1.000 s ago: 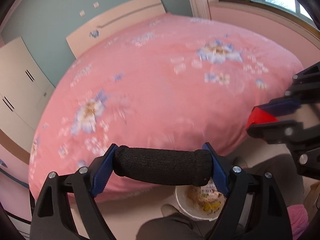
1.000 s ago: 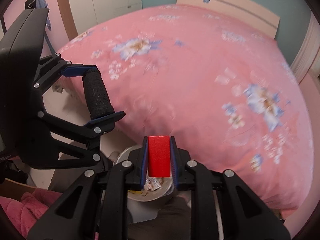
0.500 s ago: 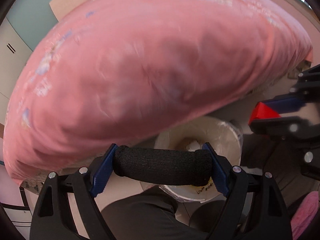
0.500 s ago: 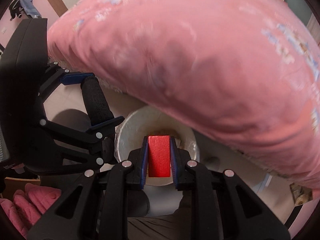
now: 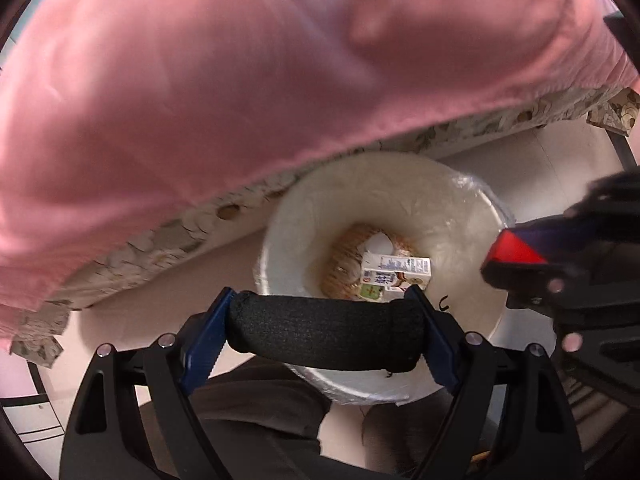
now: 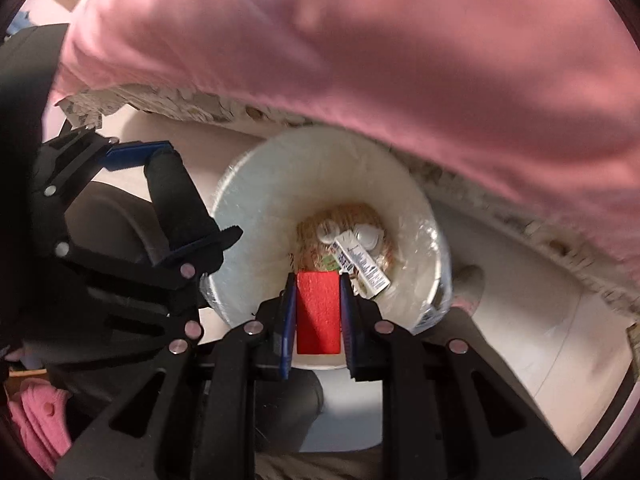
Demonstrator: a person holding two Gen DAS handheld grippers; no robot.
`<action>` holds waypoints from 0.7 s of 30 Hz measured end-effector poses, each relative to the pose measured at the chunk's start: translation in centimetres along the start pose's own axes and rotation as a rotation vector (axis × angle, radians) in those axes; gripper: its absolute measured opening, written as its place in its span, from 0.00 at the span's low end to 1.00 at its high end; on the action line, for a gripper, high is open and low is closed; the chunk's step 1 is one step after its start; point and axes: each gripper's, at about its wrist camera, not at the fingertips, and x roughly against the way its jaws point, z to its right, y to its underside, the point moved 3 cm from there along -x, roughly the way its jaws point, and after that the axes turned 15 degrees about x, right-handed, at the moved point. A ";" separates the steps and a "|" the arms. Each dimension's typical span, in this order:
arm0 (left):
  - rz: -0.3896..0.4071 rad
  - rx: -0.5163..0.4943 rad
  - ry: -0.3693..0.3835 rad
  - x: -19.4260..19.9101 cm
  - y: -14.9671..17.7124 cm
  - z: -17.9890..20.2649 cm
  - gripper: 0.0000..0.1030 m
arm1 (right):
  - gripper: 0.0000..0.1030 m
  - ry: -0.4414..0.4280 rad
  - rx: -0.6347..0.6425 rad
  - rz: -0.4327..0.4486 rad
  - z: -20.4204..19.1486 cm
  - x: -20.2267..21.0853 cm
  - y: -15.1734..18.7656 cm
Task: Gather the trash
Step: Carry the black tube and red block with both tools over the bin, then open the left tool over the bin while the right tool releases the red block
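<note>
Clamping a black foam roll (image 5: 325, 334) end to end between its blue pads, the left gripper (image 5: 325, 334) hangs over the near rim of the trash bin (image 5: 288, 240); the roll lies crosswise between the two fingers. Right gripper (image 6: 318, 306): jaws closed on a red foam block (image 6: 318, 312), which fills the gap between the blue pads; it sits above the near wall of the same bin, beside the left unit.

Trash bin: round, white, lined with a clear plastic bag (image 6: 434, 248); it stands on a pale floor (image 5: 552, 168), just beside the bed edge. Contents at the bottom: a small white carton (image 5: 396, 274) lying on its side, on top of tan patterned packaging (image 6: 320, 252); white round pieces next to the carton, type cannot be told.

Pink bedspread (image 5: 240, 80) overhangs above the bin; a patterned mattress border (image 5: 172, 240) shows below its hem. Dark trouser legs (image 5: 248, 412) appear beneath both grippers.
</note>
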 end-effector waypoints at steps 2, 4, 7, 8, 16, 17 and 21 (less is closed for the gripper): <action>-0.009 0.000 -0.005 -1.0 0.2 0.2 0.83 | 0.21 0.001 -0.013 -0.008 0.3 -0.9 0.1; -0.024 0.013 0.002 -1.9 0.2 0.2 0.83 | 0.21 0.008 -0.024 -0.012 0.6 -1.6 0.1; -0.039 0.034 0.009 -3.0 0.2 0.1 0.83 | 0.21 0.022 -0.041 -0.020 1.1 -2.6 0.4; -0.041 0.039 0.007 -3.4 0.2 0.1 0.83 | 0.21 0.027 -0.046 -0.023 1.3 -3.1 0.4; -0.059 0.091 -0.002 -6.2 0.1 -0.5 0.83 | 0.21 0.044 -0.086 -0.030 2.4 -5.5 0.6; -0.064 0.095 -0.006 -6.6 0.2 -0.5 0.83 | 0.21 0.046 -0.091 -0.033 2.5 -5.8 0.7; -0.070 0.099 -0.008 -7.7 0.2 -0.4 0.83 | 0.21 0.057 -0.108 -0.046 3.0 -6.6 0.9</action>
